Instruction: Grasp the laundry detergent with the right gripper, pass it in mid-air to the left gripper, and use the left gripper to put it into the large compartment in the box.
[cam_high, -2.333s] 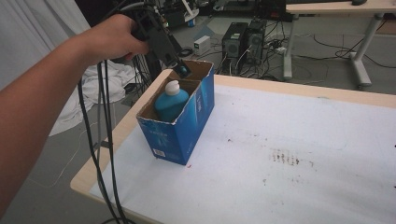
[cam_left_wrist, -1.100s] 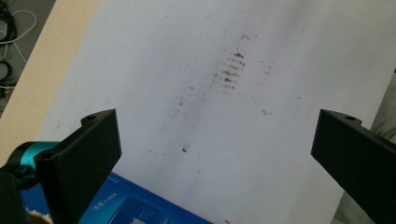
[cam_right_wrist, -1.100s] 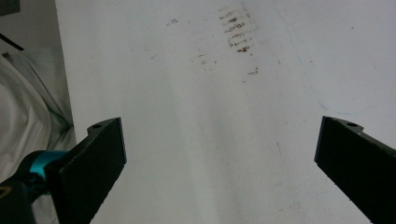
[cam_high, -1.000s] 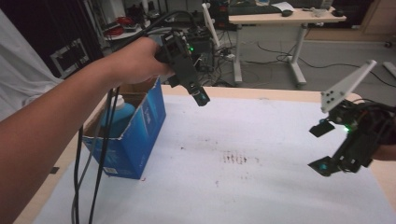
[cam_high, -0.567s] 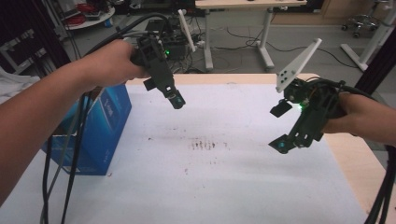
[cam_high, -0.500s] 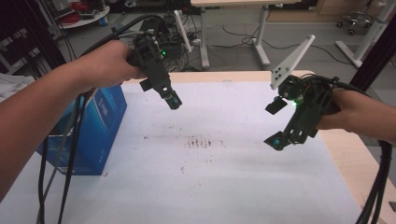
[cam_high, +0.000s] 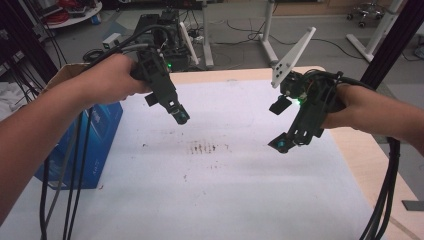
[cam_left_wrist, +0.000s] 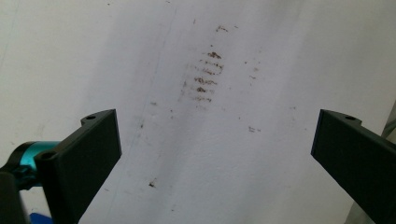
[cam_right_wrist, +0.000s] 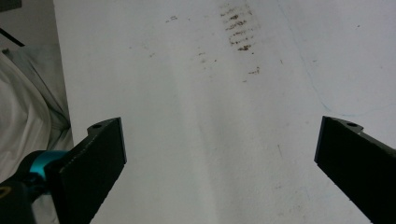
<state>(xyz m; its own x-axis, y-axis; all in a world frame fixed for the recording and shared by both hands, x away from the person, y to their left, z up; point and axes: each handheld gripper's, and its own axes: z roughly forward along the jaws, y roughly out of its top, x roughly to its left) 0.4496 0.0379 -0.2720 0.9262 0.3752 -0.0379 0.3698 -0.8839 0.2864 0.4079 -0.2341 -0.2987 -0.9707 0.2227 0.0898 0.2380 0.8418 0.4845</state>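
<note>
Two empty grippers above the stained white table

The left gripper (cam_high: 180, 116) and right gripper (cam_high: 278, 125) hang released, jaws wide, either side of the brown stains (cam_high: 206, 147); a blue carton (cam_high: 100, 130) stands far left.

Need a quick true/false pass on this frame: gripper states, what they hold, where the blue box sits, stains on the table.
1. Both grippers are open. True: the left gripper and the right gripper each show jaws spread wide apart.
2. The right gripper holds a bottle. False: nothing lies between its jaws.
3. The blue box stands at the table's left edge. True.
4. The brown stains lie on the white tabletop between the two grippers. True.
5. The left gripper rests inside the blue box. False: in the high view it hangs above the tabletop, to the right of the box.
</note>
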